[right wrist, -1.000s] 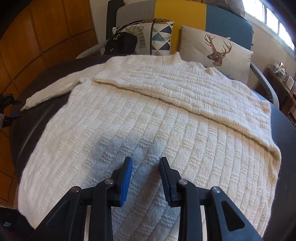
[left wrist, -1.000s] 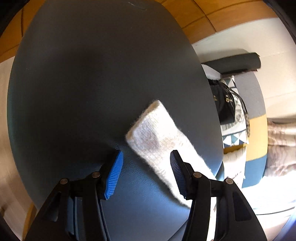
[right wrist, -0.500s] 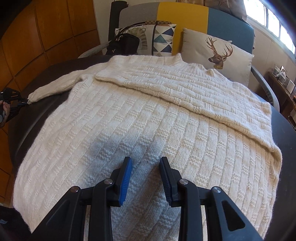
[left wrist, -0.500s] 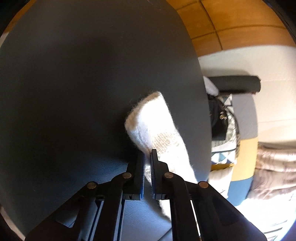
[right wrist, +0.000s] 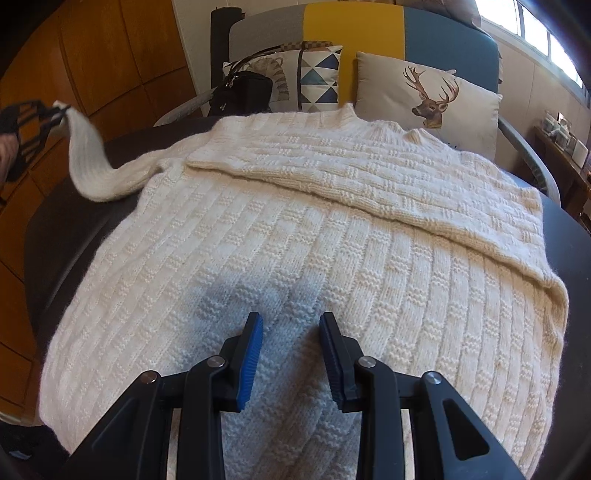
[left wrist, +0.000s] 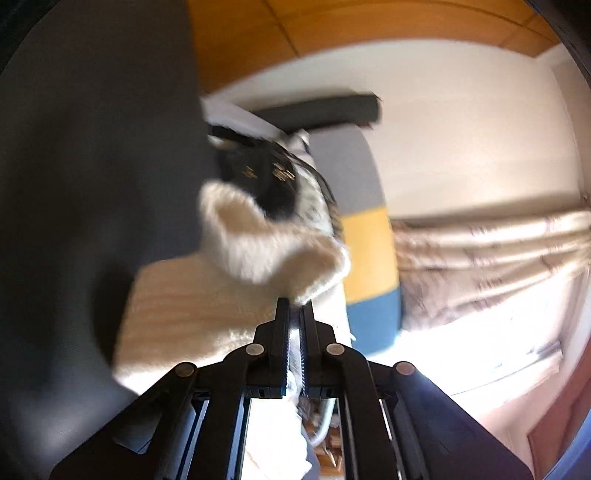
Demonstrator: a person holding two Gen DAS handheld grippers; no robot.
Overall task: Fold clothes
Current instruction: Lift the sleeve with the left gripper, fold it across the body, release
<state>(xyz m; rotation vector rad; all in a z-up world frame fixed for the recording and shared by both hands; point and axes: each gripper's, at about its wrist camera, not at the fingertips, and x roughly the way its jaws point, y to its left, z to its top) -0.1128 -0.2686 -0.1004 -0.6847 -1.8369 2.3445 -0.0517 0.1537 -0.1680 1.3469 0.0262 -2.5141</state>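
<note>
A cream knitted sweater [right wrist: 332,240] lies spread on the dark round table [right wrist: 66,229], its right sleeve folded across the chest. My left gripper [left wrist: 294,306] is shut on the cuff [left wrist: 258,243] of the other sleeve and holds it up off the table; the picture is blurred. In the right wrist view that sleeve [right wrist: 85,162] rises in a curve to the left gripper [right wrist: 55,110] at the far left. My right gripper [right wrist: 291,321] stands open low over the sweater's lower body, nothing between its fingers.
Behind the table is a grey, yellow and blue sofa [right wrist: 369,26] with a black handbag [right wrist: 243,92], a triangle-pattern cushion [right wrist: 317,74] and a deer cushion [right wrist: 428,99]. Wooden panelling [right wrist: 92,55] is on the left. A curtain [left wrist: 480,258] hangs on the right in the left wrist view.
My left gripper shut on the sleeve cuff, then lifted it off the table and swung it toward the sweater. The right gripper stayed where it was.
</note>
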